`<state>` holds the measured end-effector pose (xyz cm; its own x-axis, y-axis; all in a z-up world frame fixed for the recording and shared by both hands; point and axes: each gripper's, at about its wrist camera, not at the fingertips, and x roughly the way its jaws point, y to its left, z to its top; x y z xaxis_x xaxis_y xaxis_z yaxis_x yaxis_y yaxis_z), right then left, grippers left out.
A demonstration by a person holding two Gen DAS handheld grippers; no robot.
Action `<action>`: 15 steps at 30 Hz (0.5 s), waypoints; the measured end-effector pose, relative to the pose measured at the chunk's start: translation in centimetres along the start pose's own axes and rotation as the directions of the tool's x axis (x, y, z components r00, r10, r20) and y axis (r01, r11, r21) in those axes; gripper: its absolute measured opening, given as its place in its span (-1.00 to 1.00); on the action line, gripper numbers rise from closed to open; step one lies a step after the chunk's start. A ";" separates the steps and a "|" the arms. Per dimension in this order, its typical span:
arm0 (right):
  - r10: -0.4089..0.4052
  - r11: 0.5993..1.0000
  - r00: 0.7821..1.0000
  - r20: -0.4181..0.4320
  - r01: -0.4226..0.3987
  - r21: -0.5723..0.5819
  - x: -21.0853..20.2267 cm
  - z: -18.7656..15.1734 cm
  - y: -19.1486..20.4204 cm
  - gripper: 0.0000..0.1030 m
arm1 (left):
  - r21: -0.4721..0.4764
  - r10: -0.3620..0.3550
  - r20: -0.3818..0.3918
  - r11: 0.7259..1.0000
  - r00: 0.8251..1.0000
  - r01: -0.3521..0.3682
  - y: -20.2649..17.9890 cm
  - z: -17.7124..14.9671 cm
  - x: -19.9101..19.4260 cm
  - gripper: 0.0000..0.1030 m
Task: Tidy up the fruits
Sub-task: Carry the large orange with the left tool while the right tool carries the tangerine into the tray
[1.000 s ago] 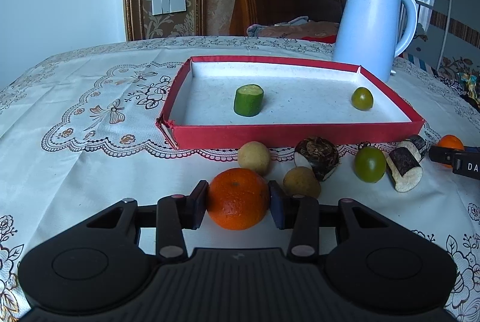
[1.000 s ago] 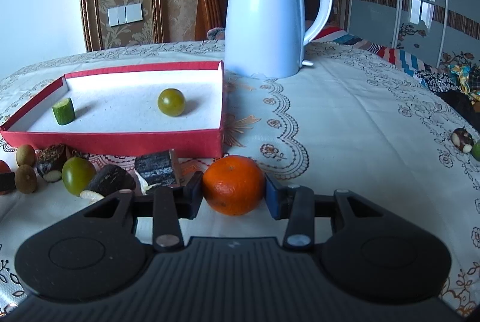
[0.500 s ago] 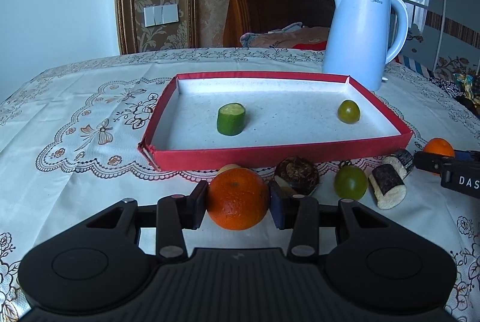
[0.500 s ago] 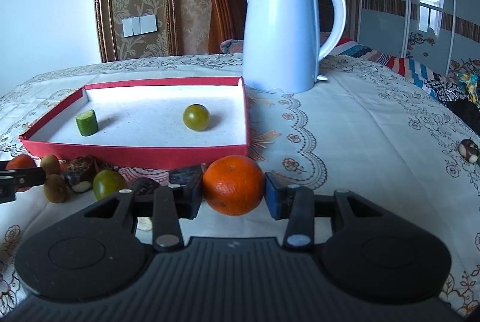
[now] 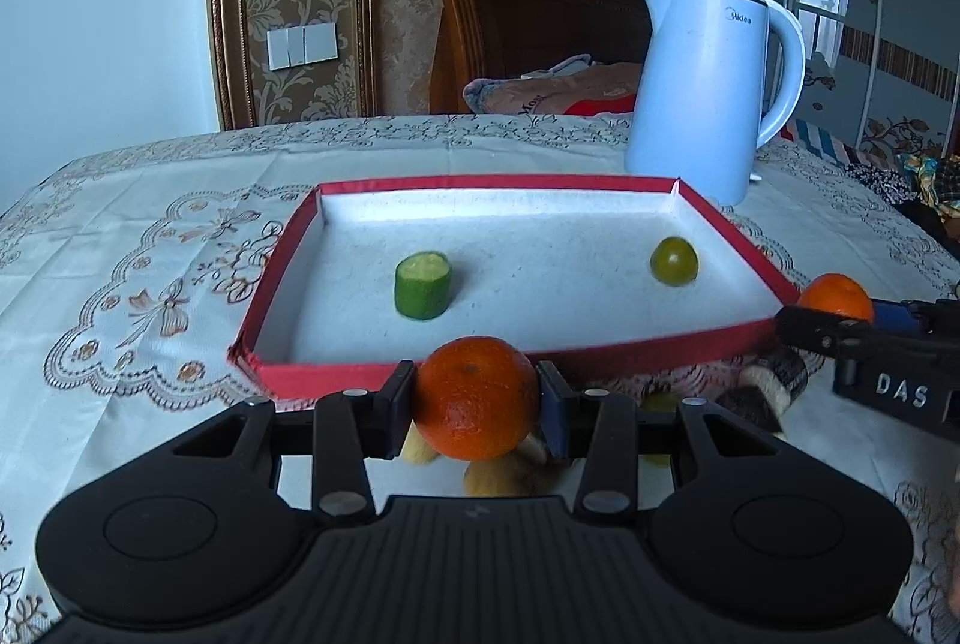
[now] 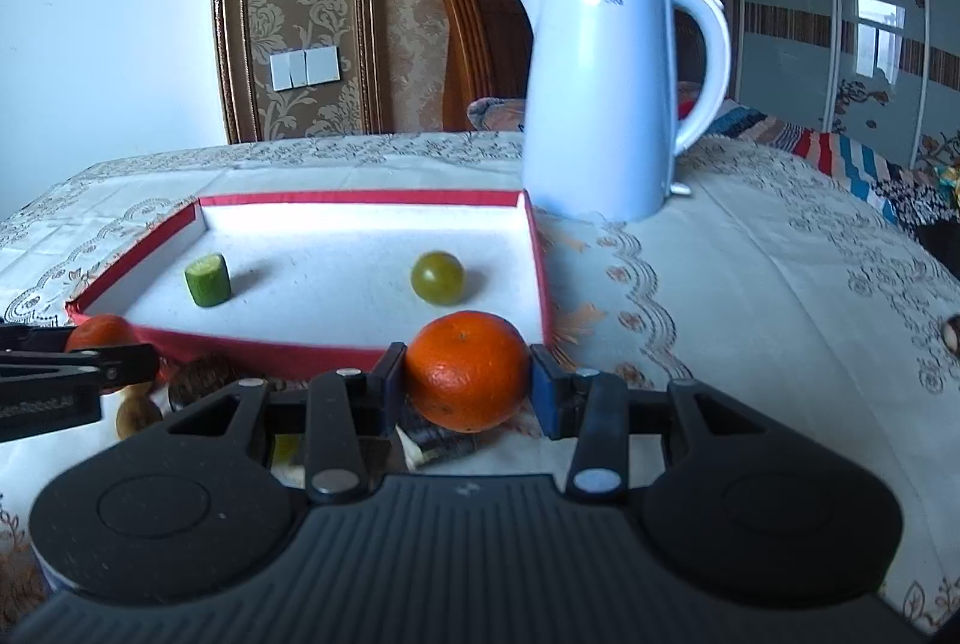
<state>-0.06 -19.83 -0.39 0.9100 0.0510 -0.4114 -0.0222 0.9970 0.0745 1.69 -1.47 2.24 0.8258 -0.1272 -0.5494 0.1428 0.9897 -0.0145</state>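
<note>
Two oranges (image 5: 477, 406) (image 5: 836, 295), one cucumber piece (image 5: 422, 285), one green fruit (image 5: 674, 260), one red tray (image 5: 276, 278), one kettle (image 5: 702, 86).

Each black hand-held gripper (image 5: 477, 407) has 2 blue-padded fingers (image 6: 543, 392), silver screws.

Lace-clothed table (image 5: 150, 200) bears red tray (image 5: 384, 379), kettle (image 5: 702, 86), possibly sliced fruit (image 6: 201, 374).

Left gripper (image 5: 477, 407) clamped on an orange (image 5: 477, 404), held aloft; right gripper (image 6: 462, 380) likewise, gripping another orange (image 6: 468, 371).
</note>
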 end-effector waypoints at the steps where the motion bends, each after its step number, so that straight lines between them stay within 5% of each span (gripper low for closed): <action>1: 0.001 1.000 1.000 0.004 -0.001 -0.006 0.2 0.2 0.2 -0.23 | 0.001 0.001 0.001 1.000 1.000 -0.001 -0.1 0.3 0.2 -0.19; 15: 0.017 1.000 0.999 -0.049 -0.017 -0.002 6.5 3.5 1.7 -0.22 | -0.013 0.033 -0.021 0.999 0.999 -0.033 -0.7 3.1 5.1 -0.20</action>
<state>7.25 -17.99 0.28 0.8881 0.0709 -0.4541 -0.0386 0.9961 0.0799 7.52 -3.04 2.03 0.8186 -0.0935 -0.5667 0.1083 0.9941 -0.0075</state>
